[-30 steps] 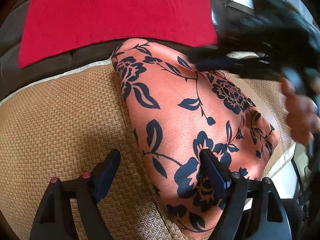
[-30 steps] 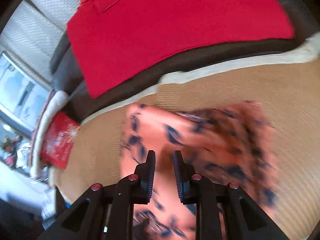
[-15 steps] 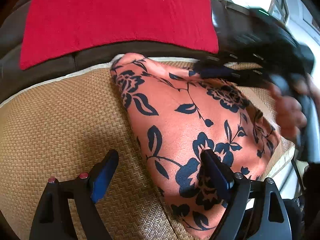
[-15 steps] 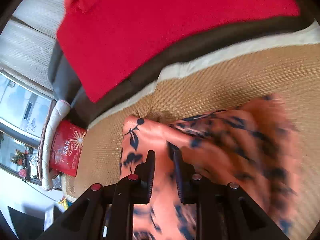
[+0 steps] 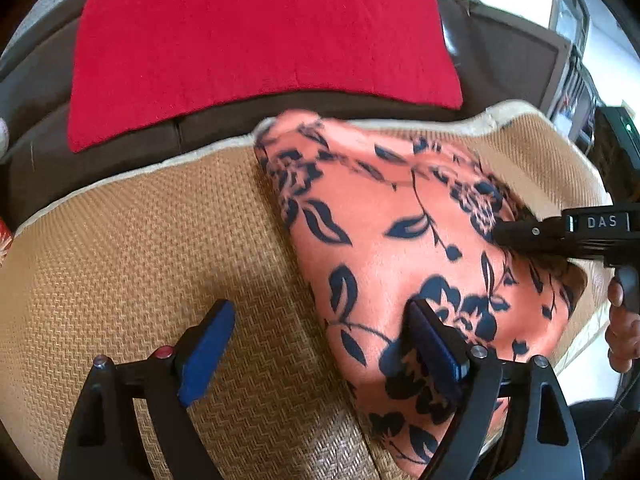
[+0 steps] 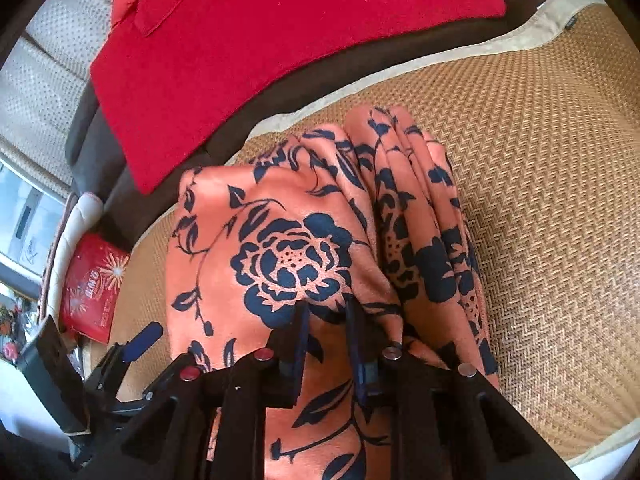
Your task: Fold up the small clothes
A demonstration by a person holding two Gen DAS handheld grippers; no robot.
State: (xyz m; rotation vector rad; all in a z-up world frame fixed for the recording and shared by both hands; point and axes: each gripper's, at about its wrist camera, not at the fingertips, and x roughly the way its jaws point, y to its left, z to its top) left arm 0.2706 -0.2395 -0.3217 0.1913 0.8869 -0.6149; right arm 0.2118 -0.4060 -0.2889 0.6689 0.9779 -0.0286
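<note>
The lower end of the cloth (image 6: 280, 248) is cut off behind the right gripper (image 6: 326, 320) body, so its near hem cannot be read. In the left view the right gripper's tips are buried in a dark fold; only its labelled bar and part of a hand (image 5: 622, 332) at the frame edge show.

Right gripper: jaws nearly closed, pinching a raised ridge of cloth between the pads. Left gripper (image 5: 320, 334): jaws wide, nothing clamped; its right finger (image 5: 434, 340) lies over the cloth's edge, its left finger over bare mat (image 5: 140, 248).

The cloth lies directly ahead of both grippers, gathered in pleats to the right of the right gripper. Bare mat stretches left of the left gripper and right of the right one.

The cloth is smooth orange with dark floral print; the mat is tan herringbone weave with pale binding. A red towel (image 5: 256, 48) lies beyond, flat and napped.
</note>
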